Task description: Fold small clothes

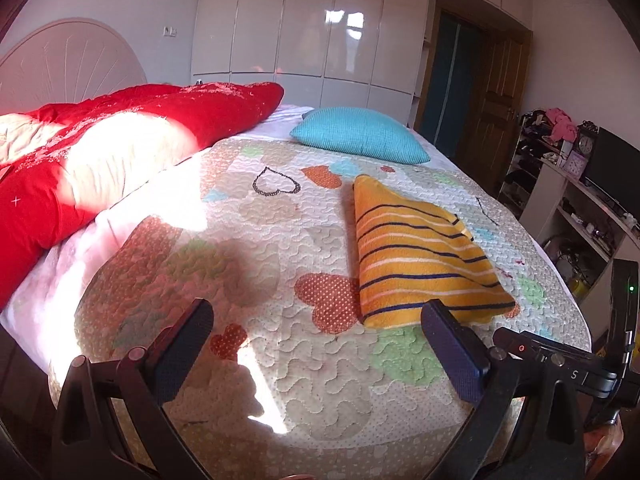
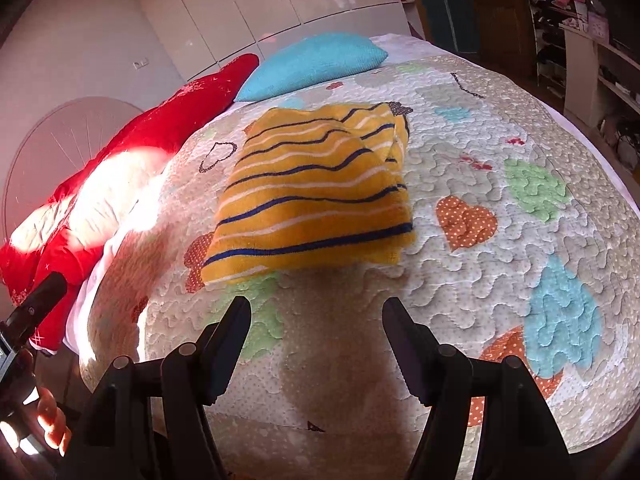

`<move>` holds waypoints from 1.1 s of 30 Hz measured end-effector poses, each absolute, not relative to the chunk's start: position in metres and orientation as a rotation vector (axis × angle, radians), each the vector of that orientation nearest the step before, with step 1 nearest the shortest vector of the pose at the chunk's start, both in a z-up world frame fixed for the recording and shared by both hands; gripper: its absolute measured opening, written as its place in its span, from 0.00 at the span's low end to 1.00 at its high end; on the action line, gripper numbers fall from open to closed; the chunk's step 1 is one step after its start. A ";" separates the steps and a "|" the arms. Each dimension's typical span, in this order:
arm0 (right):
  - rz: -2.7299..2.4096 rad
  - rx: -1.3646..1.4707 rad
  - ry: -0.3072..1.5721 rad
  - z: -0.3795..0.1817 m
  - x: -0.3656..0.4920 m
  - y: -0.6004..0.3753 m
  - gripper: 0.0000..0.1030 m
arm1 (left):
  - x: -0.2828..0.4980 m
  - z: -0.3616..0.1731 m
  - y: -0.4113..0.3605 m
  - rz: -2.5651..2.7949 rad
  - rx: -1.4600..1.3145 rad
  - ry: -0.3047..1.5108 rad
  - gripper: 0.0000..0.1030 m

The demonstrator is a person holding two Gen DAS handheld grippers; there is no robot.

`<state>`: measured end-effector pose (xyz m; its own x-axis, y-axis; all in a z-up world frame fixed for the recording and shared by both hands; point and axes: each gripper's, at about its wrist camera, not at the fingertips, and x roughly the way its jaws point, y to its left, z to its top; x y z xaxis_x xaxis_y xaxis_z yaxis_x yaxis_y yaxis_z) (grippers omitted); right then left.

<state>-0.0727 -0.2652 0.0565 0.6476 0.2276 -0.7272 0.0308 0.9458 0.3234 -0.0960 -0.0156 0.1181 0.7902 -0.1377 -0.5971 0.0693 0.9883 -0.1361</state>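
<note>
Where it rests folded, striped garment (image 2: 312,196); gripper label (image 1: 574,374) "S".

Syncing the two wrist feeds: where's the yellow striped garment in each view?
Left wrist: yellow striped garment lies right of centre, just beyond the left gripper's right finger.
Right wrist: centre, slightly left, ahead of the open right gripper.
Shared landmark: turquoise pillow beyond the garment in both views.
</note>
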 end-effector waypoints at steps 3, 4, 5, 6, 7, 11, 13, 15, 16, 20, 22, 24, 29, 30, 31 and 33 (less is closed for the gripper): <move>0.117 0.279 0.866 0.055 -0.072 -0.256 0.72 | -0.092 0.108 -0.015 -0.105 -0.125 0.691 1.00; 0.115 0.268 0.867 0.054 -0.073 -0.254 0.72 | -0.091 0.105 -0.016 -0.101 -0.122 0.698 1.00; 0.114 0.263 0.868 0.054 -0.073 -0.254 0.73 | -0.091 0.103 -0.017 -0.097 -0.118 0.703 1.00; 0.112 0.262 0.869 0.053 -0.074 -0.254 0.73 | -0.091 0.102 -0.019 -0.095 -0.114 0.707 1.00; 0.110 0.265 0.872 0.052 -0.074 -0.255 0.73 | -0.090 0.101 -0.021 -0.095 -0.109 0.710 1.00; 0.088 0.278 0.887 0.046 -0.075 -0.263 0.74 | -0.090 0.098 -0.028 -0.096 -0.087 0.725 1.00; 0.080 0.280 0.891 0.045 -0.076 -0.265 0.74 | -0.089 0.094 -0.031 -0.098 -0.083 0.742 1.00; 0.073 0.278 0.894 0.043 -0.077 -0.266 0.74 | -0.086 0.090 -0.033 -0.100 -0.078 0.766 1.00; 0.069 0.277 0.895 0.042 -0.077 -0.266 0.74 | -0.085 0.087 -0.034 -0.098 -0.073 0.778 1.00; 0.062 0.280 0.905 0.039 -0.076 -0.266 0.75 | -0.083 0.078 -0.040 -0.088 -0.049 0.815 1.00; 0.058 0.276 0.910 0.037 -0.076 -0.266 0.75 | -0.083 0.075 -0.041 -0.091 -0.045 0.829 1.00; 0.055 0.274 0.915 0.035 -0.075 -0.266 0.75 | -0.082 0.072 -0.042 -0.096 -0.044 0.840 1.00; 0.052 0.272 0.926 0.031 -0.073 -0.267 0.75 | -0.080 0.065 -0.043 -0.113 -0.054 0.870 1.00; 0.052 0.271 0.928 0.030 -0.073 -0.267 0.75 | -0.080 0.064 -0.044 -0.117 -0.055 0.876 1.00; 0.052 0.272 0.929 0.030 -0.073 -0.267 0.75 | -0.080 0.063 -0.045 -0.119 -0.053 0.882 1.00; 0.050 0.274 0.932 0.029 -0.073 -0.267 0.75 | -0.080 0.060 -0.047 -0.122 -0.048 0.888 1.00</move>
